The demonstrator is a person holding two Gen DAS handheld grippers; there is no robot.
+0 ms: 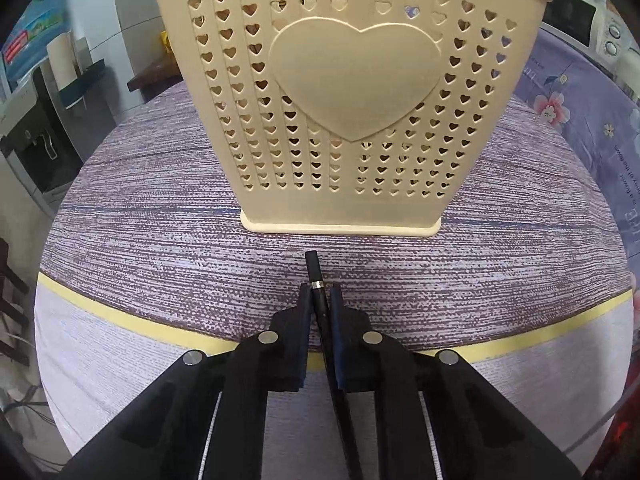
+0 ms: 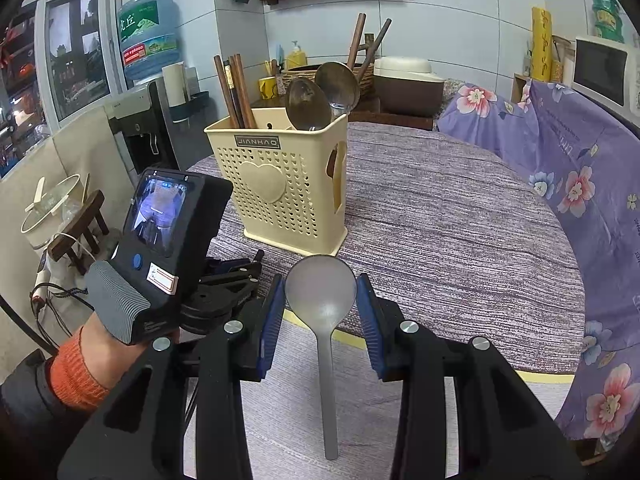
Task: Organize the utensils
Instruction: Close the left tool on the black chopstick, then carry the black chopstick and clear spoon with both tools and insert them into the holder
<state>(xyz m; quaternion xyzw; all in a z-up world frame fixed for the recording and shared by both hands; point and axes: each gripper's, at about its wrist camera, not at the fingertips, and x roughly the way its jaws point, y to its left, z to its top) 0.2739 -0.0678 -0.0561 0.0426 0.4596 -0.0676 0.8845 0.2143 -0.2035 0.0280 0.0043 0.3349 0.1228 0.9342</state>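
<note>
we've got the left gripper (image 1: 319, 292) pinching a black chopstick (image 1: 313, 272) just in front of the cream holder (image 1: 348, 92) and the right gripper (image 2: 320, 300) spread wide around the grey spoon (image 2: 322, 300) lying on the table (image 2: 460, 220), so we'd lift high over the rim before dropping anything in.

Matt cream plastic holder (image 2: 280, 184), woven cloth tablecloth (image 2: 440, 232), matt grey metal spoon (image 2: 322, 304), dark wooden chopsticks (image 2: 236, 92).
</note>
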